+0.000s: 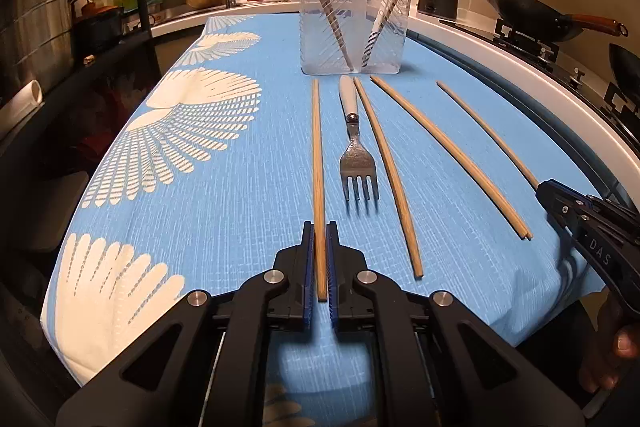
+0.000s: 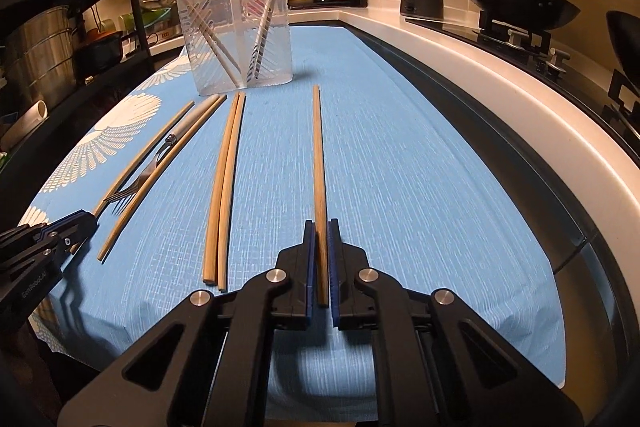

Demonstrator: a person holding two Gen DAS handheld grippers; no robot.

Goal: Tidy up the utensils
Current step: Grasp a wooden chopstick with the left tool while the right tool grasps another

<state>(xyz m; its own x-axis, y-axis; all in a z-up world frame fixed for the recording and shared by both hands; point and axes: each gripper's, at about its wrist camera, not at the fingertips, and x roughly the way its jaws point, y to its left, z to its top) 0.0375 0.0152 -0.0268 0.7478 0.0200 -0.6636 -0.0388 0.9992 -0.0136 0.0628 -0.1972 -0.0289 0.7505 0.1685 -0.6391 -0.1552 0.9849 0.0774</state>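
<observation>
Both fingers (image 1: 319, 233) (image 2: 321, 227) pinched on a chopstick (image 1: 318, 163) (image 2: 319, 155) each; lift level, tip forward into holder (image 1: 352, 15) ahead.

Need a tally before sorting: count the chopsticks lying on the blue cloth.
5. Leftmost chopstick in the left claw, second chopstick just right of the fork, a touching pair further right, rightmost chopstick in the right claw.

Both the left gripper (image 1: 320, 239) and the right gripper (image 2: 321, 237) are matte black linkages with round silver pivot screws behind the fingers (image 1: 307, 267), which carry ribbed blue pads on their inner faces.
</observation>
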